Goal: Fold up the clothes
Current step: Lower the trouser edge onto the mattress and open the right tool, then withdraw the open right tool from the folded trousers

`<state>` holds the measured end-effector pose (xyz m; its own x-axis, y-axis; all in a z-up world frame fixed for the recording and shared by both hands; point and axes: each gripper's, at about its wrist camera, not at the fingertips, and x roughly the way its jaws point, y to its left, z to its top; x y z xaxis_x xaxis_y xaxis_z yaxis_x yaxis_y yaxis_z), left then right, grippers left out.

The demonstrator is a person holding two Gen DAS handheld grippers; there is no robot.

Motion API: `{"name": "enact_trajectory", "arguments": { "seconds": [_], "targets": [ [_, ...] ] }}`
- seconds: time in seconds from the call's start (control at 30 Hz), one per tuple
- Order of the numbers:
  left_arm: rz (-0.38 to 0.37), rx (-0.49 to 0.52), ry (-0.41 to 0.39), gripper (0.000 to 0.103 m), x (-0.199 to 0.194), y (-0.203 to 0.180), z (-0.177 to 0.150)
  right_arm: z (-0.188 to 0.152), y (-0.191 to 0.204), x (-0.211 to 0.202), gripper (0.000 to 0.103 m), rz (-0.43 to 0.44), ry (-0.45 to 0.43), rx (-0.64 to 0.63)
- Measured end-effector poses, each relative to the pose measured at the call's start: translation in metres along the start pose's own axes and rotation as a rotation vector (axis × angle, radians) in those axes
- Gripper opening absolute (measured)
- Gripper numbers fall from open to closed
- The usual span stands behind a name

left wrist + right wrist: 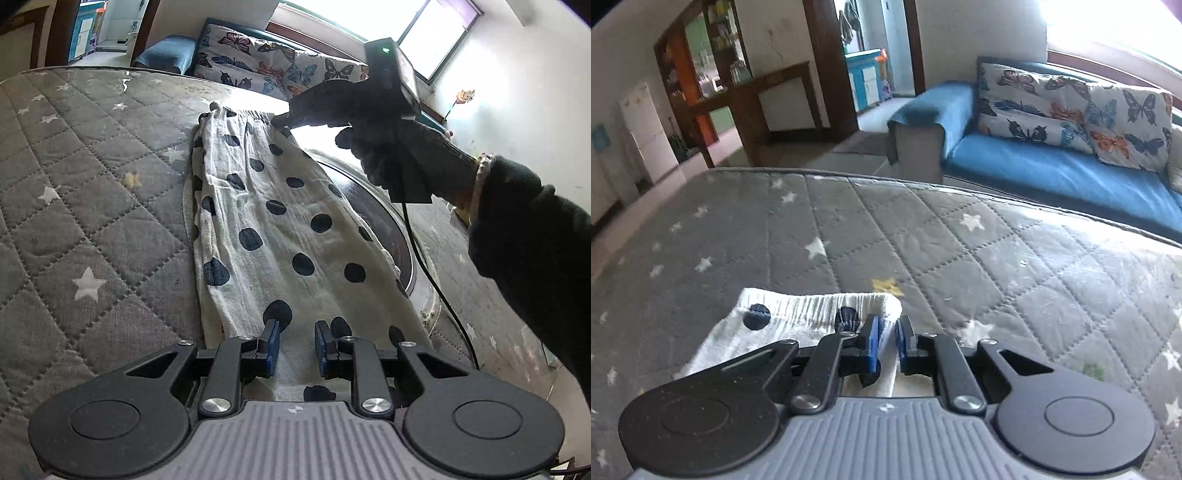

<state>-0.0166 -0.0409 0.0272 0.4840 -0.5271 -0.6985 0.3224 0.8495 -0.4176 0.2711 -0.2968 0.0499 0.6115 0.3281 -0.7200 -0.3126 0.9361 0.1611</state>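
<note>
Polka-dot trousers stretched long on the quilted mat; waistband corner nipped by right gripper; hem end under left gripper, jaws apart, holding nothing; risk: thin fabric slipping from that shallow corner pinch, spoiling the fold.

black linkage arms, blue fingers, grey ribbed housing, silver screws.

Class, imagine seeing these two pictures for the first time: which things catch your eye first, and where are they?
A white polka-dot garment stretches along the grey star-quilted mattress. The right hand-held gripper pinches its gathered waistband at the far end, while the left hand-held gripper sits open over the near end. Butterfly cushions rest on a blue sofa behind.
</note>
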Motion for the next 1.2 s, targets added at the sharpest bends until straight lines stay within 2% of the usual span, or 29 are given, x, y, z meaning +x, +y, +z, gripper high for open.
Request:
{"name": "enact_trajectory", "arguments": {
  "seconds": [0.17, 0.3, 0.43, 0.57, 0.8, 0.97, 1.2],
  "targets": [
    [0.000, -0.004, 0.002, 0.023, 0.000, 0.000, 0.001, 0.004, -0.003, -0.037, 0.020, -0.004, -0.007, -0.028],
    [0.005, -0.014, -0.004, 0.024, -0.001, 0.000, 0.001, -0.008, -0.007, -0.072, 0.020, -0.004, 0.030, -0.050],
    [0.036, -0.002, -0.031, 0.032, -0.007, -0.003, 0.004, -0.040, -0.001, -0.108, 0.020, 0.015, 0.090, -0.115],
    [0.048, 0.011, -0.044, 0.033, -0.012, -0.005, 0.002, -0.084, 0.014, -0.138, 0.020, 0.066, 0.133, -0.174],
    [0.076, 0.010, -0.041, 0.033, -0.018, -0.005, -0.010, -0.140, 0.038, -0.150, 0.020, 0.113, 0.147, -0.218],
    [0.094, 0.014, -0.056, 0.033, -0.030, -0.006, -0.016, -0.150, 0.022, -0.162, 0.020, 0.122, 0.103, -0.133],
    [0.040, 0.057, -0.072, 0.033, -0.045, -0.023, -0.026, -0.168, 0.009, -0.170, 0.020, 0.122, 0.103, -0.108]
  ]
}}
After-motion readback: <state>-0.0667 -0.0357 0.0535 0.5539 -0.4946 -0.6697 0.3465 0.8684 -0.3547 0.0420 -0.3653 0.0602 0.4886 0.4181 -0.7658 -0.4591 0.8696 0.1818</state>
